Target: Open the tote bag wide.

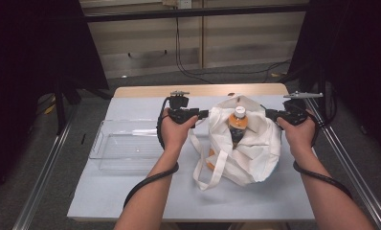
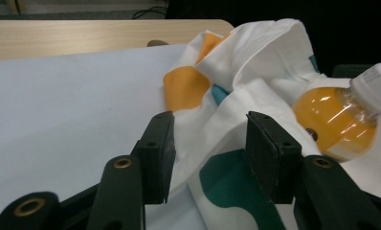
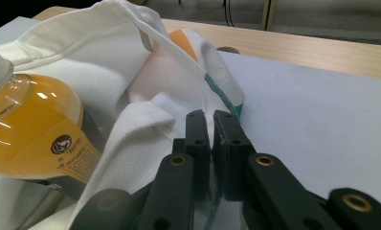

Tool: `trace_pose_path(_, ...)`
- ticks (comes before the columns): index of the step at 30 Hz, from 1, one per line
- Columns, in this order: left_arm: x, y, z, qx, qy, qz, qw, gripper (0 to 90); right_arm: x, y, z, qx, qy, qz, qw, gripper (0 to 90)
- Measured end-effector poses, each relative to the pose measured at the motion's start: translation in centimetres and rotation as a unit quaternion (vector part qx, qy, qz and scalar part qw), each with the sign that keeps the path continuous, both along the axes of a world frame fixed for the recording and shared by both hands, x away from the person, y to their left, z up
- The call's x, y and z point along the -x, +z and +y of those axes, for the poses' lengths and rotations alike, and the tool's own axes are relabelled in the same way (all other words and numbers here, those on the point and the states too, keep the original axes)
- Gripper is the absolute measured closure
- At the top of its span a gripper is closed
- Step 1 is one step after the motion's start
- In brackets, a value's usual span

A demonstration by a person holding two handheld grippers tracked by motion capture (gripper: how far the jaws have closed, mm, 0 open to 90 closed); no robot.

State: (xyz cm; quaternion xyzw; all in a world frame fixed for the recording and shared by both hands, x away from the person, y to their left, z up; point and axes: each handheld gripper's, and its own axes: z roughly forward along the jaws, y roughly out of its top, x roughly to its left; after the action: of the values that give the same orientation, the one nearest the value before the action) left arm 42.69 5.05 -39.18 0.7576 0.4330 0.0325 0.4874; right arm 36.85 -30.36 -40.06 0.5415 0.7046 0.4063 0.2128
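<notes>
Pinching the tote bag's [image 1: 248, 143] rim on its right side, your right tool [image 3: 210, 117] has its jaws almost together with a thin fold of white fabric caught between them, so that side of the mouth stays pulled out and up. Your left tool [image 2: 208, 143] sits at the bag's left edge with jaws about half apart; white cloth with a teal patch runs through the gap, but the pads don't press on it, so there's no grip there yet. Likely you're lining up to take the left rim and spread the mouth from both sides.

The bottle of orange drink [image 1: 237, 125], white cap up, stands leaning inside the open mouth near the bag's middle, neck poking above the fabric, label half buried. My read: holding the mouth wide is what frees it for lifting.

The bag itself slumps on the light sheet over the bench [image 1: 131, 191], handles [image 1: 210, 167] trailing toward you. A clear plastic tray [image 1: 124, 143] lies on the sheet just left of your left hand [image 1: 173, 133], probably the drop spot for the contents, though I can't confirm that.
</notes>
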Motion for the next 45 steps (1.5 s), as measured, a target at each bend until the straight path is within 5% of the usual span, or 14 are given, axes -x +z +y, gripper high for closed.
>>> trace_pose_path(8,-0.7,1.0,-1.6,0.005,0.004,0.003,1.0,40.2,0.0,0.0,0.0,0.001,0.004,0.0,1.0,90.0)
trace_pose_path(12,-0.8,1.0,-2.3,-0.013,-0.001,0.005,0.9999,36.1,0.0,-0.1,0.1,0.002,0.006,0.002,1.0,90.0)
trace_pose_path(24,-0.6,0.0,-3.6,-0.005,-0.02,0.026,0.9994,38.0,0.0,0.0,0.2,0.008,0.008,0.003,0.9999,90.0)
trace_pose_path(29,-0.7,-0.7,-3.7,-0.004,-0.024,0.044,0.9987,48.0,0.0,-0.1,0.2,0.008,0.008,0.002,0.9999,90.0)
trace_pose_path(35,-0.8,-1.0,-3.9,-0.04,-0.023,0.052,0.9976,64.5,0.0,-0.2,0.2,0.007,0.007,0.002,1.0,90.0)
trace_pose_path(40,-0.9,-1.4,-4.4,-0.042,-0.024,0.066,0.9966,76.7,-0.1,-0.3,0.2,0.005,0.005,0.002,1.0,90.0)
trace_pose_path(45,-1.0,-1.7,-4.4,-0.056,-0.017,0.065,0.9962,79.7,-0.1,-0.6,0.2,0.005,0.002,0.004,1.0,90.0)
